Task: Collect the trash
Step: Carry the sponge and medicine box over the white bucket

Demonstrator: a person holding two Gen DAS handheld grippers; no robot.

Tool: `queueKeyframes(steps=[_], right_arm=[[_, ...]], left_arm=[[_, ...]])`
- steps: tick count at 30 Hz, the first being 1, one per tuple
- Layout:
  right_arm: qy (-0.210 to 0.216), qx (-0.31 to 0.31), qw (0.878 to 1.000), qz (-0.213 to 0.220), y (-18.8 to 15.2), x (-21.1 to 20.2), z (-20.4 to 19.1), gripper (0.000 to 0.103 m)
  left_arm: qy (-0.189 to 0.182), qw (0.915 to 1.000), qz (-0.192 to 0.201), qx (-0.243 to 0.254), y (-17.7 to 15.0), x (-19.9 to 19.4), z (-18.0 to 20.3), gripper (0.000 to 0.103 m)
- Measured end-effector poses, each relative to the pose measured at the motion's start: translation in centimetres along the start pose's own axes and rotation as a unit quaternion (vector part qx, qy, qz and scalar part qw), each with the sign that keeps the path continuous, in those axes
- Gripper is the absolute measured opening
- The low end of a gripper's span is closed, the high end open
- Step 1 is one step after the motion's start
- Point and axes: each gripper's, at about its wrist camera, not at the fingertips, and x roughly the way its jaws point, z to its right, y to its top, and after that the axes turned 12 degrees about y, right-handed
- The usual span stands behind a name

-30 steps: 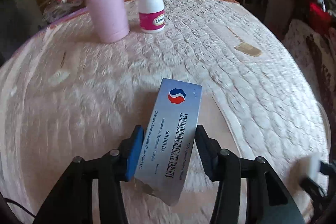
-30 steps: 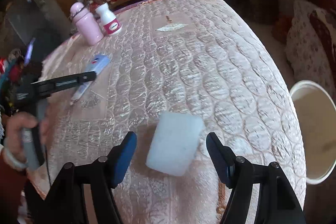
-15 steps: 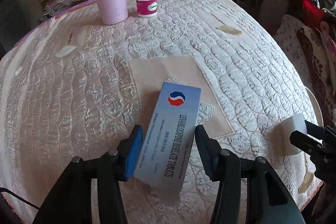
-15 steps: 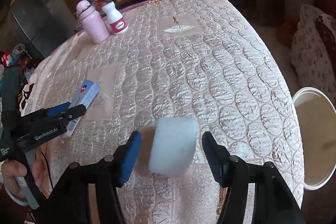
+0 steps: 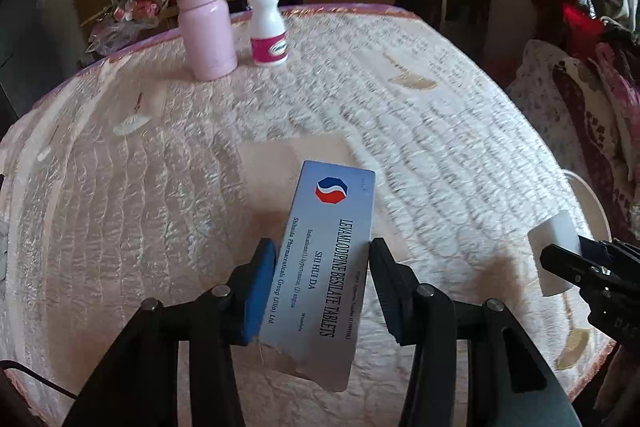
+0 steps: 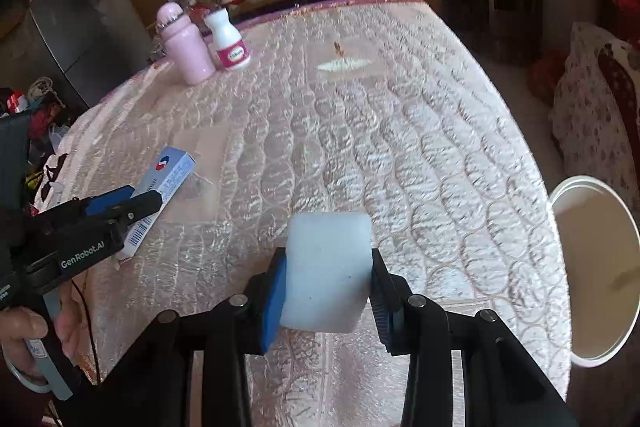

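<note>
L gripper (image 5: 320, 279) jaws clamp flat silver cardboard tablet box (image 5: 328, 267), raised above quilted pink mattress (image 5: 160, 207). R gripper (image 6: 326, 287) jaws pinch soft white foam block (image 6: 326, 267), near round white bin (image 6: 600, 275).

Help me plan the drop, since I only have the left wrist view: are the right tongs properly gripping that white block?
Observer: Yes. The right tongs have both pads pressed against the sides of the white foam block.
Operator: Where's the bin?
Observer: A white bin stands on the floor just past the bed's right edge, with its mouth open.
Operator: How does my box sit?
Observer: Seen from the side, the left tongs grip the medicine box near its barcode end, and the logo end sticks out ahead.
</note>
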Motion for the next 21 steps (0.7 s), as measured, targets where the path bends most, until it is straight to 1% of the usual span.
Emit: queueKeyframes(steps=[3,6,9,13,21], right_arm=[[0.003,0.000,1.000,0.009,0.2,-1.0,0.3,0.041],[0.004,0.001,1.000,0.012,0.2,-1.6,0.7,0.041],[0.009,0.005,1.000,0.019,0.0,-2.5,1.1,0.041],[0.010,0.009,1.000,0.027,-0.4,-3.6,1.7,0.041],[-0.007,0.023,0.999,0.044,-1.2,-6.2,4.5,0.041]], left_arm=[[-0.012,0.9999,0.006,-0.001,0.4,-0.9,0.6,0.050],[-0.030,0.9995,0.003,-0.007,0.5,-1.5,0.8,0.050],[-0.035,0.9994,0.005,-0.002,0.4,-2.2,1.7,0.050],[-0.048,0.9987,0.008,0.014,0.4,-3.0,3.4,0.050],[-0.094,0.9947,0.012,0.041,0.6,-4.1,8.4,0.050]])
